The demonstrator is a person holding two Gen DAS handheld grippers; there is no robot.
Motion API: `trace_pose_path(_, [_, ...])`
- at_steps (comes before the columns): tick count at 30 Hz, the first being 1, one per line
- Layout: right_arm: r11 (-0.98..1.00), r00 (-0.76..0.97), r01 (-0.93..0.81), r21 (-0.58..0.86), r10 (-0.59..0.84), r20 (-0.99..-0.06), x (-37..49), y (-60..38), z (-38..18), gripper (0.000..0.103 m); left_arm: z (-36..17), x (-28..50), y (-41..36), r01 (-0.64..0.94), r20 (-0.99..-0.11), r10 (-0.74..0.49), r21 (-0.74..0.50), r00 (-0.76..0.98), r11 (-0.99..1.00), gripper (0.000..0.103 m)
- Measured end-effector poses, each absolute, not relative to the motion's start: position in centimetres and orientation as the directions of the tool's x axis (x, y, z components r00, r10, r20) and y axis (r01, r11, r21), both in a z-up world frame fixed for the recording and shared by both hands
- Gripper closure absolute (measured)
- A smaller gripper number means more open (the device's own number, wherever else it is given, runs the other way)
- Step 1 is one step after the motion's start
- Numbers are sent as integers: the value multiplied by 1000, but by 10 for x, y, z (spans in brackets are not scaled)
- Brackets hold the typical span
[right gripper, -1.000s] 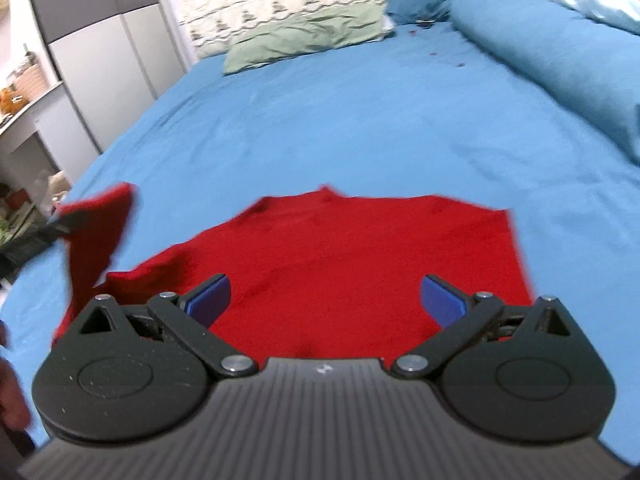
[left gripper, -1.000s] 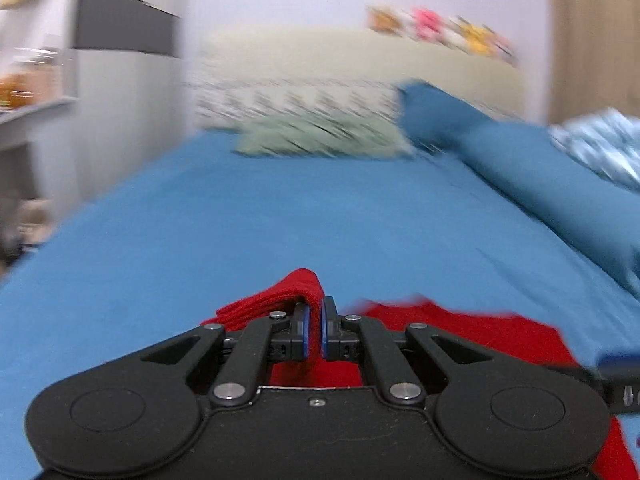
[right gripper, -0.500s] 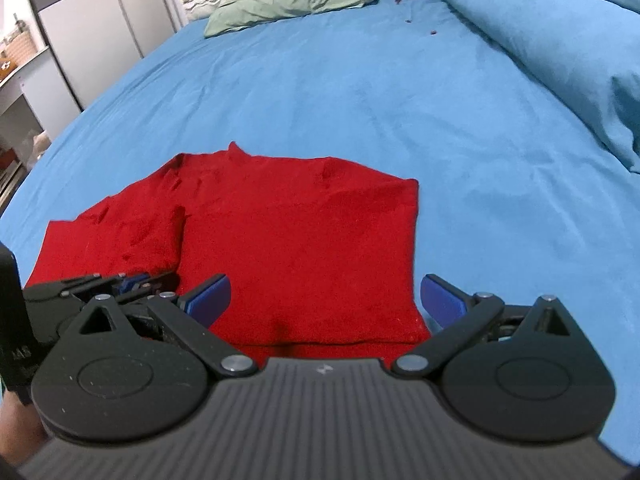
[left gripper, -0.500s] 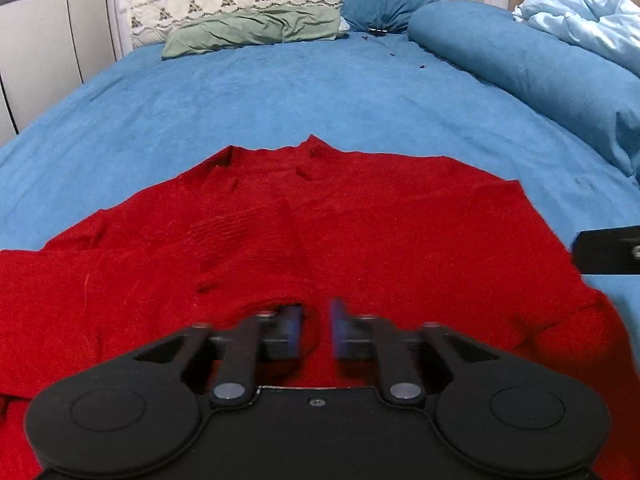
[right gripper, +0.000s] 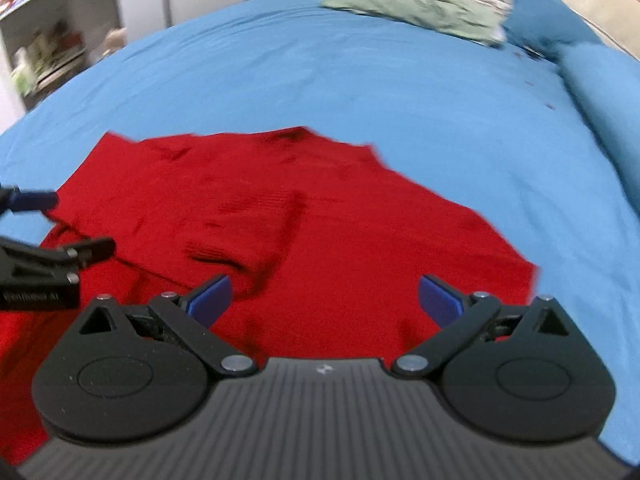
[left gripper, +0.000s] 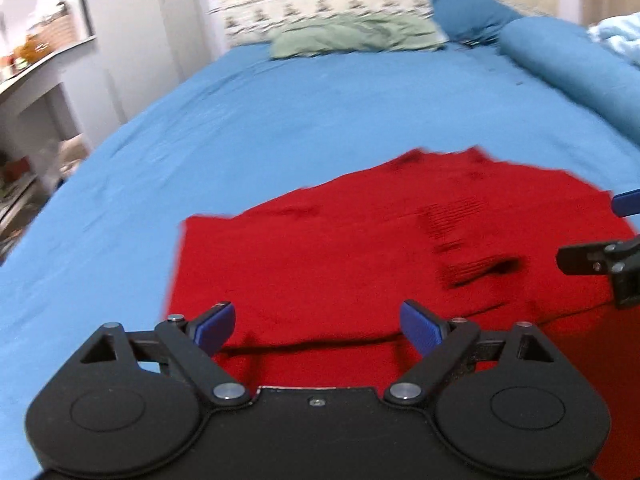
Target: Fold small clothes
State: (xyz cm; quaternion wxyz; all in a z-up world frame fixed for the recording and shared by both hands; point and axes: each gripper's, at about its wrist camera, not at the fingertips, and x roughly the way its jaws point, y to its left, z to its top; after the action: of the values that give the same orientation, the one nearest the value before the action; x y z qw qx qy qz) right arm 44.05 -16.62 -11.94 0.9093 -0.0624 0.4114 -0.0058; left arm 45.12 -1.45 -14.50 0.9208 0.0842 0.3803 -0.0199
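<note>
A red knit sweater (left gripper: 360,248) lies flat on the blue bed sheet (left gripper: 280,112), with a sleeve folded over its body (right gripper: 240,224). My left gripper (left gripper: 316,328) is open and empty, just above the sweater's near edge on its left side. My right gripper (right gripper: 324,298) is open and empty over the sweater's near right part. The right gripper's fingers show at the right edge of the left wrist view (left gripper: 592,258). The left gripper's fingers show at the left edge of the right wrist view (right gripper: 80,252).
A green pillow (left gripper: 356,36) and a blue pillow (left gripper: 468,12) lie at the headboard. A rolled blue duvet (left gripper: 572,64) runs along the bed's right side. White wardrobes and shelves (left gripper: 36,64) stand left of the bed.
My left gripper laid the red sleeve it held onto the sweater, opened and drew back to the left. My right gripper stayed open and shifted over the sweater.
</note>
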Motion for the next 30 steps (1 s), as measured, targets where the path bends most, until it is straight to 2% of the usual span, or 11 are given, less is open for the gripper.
trace_pose_path(6, [956, 677, -138, -258, -100, -729, 470, -115, -156, 0, -148, 453, 23, 76, -704, 54, 152, 708, 985, 11])
trace_pose_path(7, [946, 678, -151, -288, -113, -726, 476, -108, -162, 3, -149, 453, 26, 77, -704, 56, 156, 708, 985, 11])
trace_pose_path(9, [936, 666, -163, -312, -129, -734, 487, -105, -172, 25, -151, 457, 32, 79, -707, 52, 151, 705, 985, 11])
trace_pose_path(12, [950, 668, -97, -298, -160, -727, 498, -114, -171, 43, -151, 458, 41, 72, -713, 51, 141, 700, 987, 11])
trace_pose_path(14, [960, 676, -2, -279, -205, -708, 499, -127, -163, 49, -152, 455, 48, 66, -715, 47, 129, 698, 989, 11])
trace_pose_path(19, [982, 644, 164, -90, -176, -745, 479, -172, -156, 44, -157, 459, 58, 57, -736, 38, 103, 676, 993, 11])
trace_pose_path(21, [985, 633, 172, 5, -107, -767, 471, -184, -164, 31, -161, 461, 61, 52, -747, 33, 90, 664, 995, 11])
trace_pose_path(24, [979, 644, 187, 77, -63, -762, 465, -188, -170, 25, -165, 462, 68, 39, -760, 31, 75, 650, 996, 11])
trace_pose_path(27, [959, 662, 250, 130, -71, -746, 468, -194, -171, 28, -168, 463, 73, 32, -765, 37, 75, 643, 997, 11])
trace_pose_path(29, [943, 652, 315, 110, -131, -747, 472, -196, -172, 30, -170, 463, 75, 30, -767, 42, 80, 641, 996, 11])
trace_pose_path(30, [936, 643, 342, 84, -168, -747, 473, -196, -170, 42, -171, 464, 76, 29, -768, 45, 82, 639, 996, 11])
